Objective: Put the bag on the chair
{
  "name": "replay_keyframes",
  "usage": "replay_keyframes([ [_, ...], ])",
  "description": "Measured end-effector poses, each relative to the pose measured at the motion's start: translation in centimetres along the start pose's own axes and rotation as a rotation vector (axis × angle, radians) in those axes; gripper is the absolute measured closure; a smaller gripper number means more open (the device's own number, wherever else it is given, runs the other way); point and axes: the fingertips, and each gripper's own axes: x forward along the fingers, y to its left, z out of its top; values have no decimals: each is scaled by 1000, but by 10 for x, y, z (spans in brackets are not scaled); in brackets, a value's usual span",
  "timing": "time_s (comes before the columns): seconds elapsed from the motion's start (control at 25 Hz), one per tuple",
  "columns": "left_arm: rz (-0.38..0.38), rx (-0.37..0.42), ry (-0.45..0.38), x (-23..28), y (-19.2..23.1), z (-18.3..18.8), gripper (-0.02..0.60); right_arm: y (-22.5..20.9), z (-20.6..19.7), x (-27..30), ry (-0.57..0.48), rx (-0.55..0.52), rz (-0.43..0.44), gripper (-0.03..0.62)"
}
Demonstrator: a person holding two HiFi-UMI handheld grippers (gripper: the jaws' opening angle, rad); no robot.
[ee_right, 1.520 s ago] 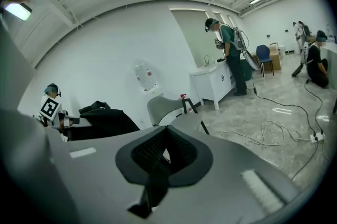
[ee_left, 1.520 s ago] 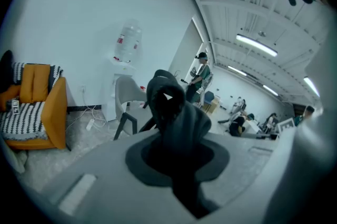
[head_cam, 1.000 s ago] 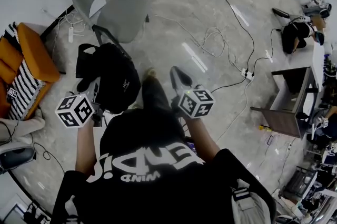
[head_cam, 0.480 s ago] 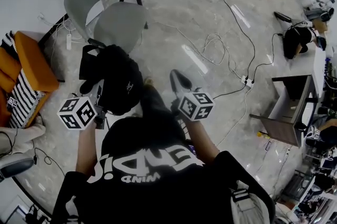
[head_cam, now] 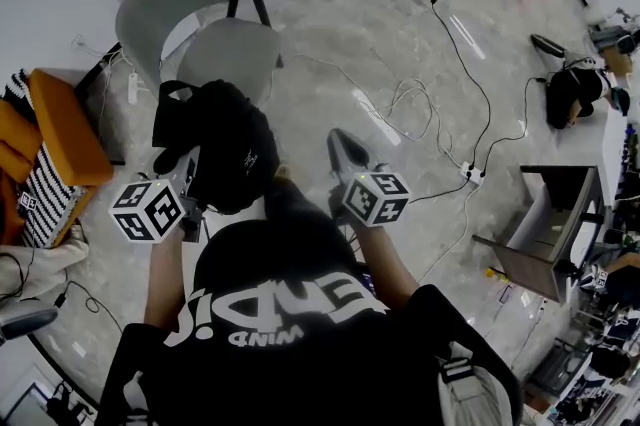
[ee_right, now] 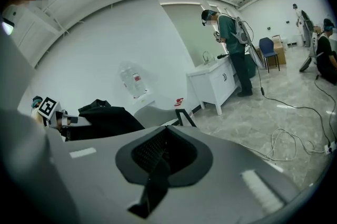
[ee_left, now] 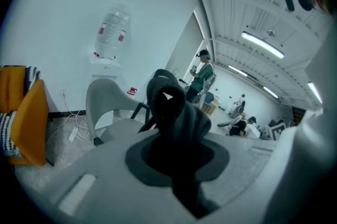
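Head view: L gripper [head_cam: 192, 182] pinches black backpack [head_cam: 228, 146], prob. soft/floppy, by top fabric near grey chair [head_cam: 235, 49]; R gripper [head_cam: 342, 146] closed, empty.

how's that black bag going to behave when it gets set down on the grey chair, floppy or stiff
Probably floppy: the black bag hangs in a slumped lump from the left gripper, its fabric bunched between the jaws. Its loose strap may snag the grey chair. It looks soft, so it should settle rather than roll.
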Motion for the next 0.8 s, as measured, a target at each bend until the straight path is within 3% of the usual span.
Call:
replay_keyframes([
  [0.48,58,-19,-56,74,5,62,531,-54,64,64,9,-15,46,594],
  [0.8,57,-29,-92,110,18,106,531,-60,90,97,22,-24,52,594],
])
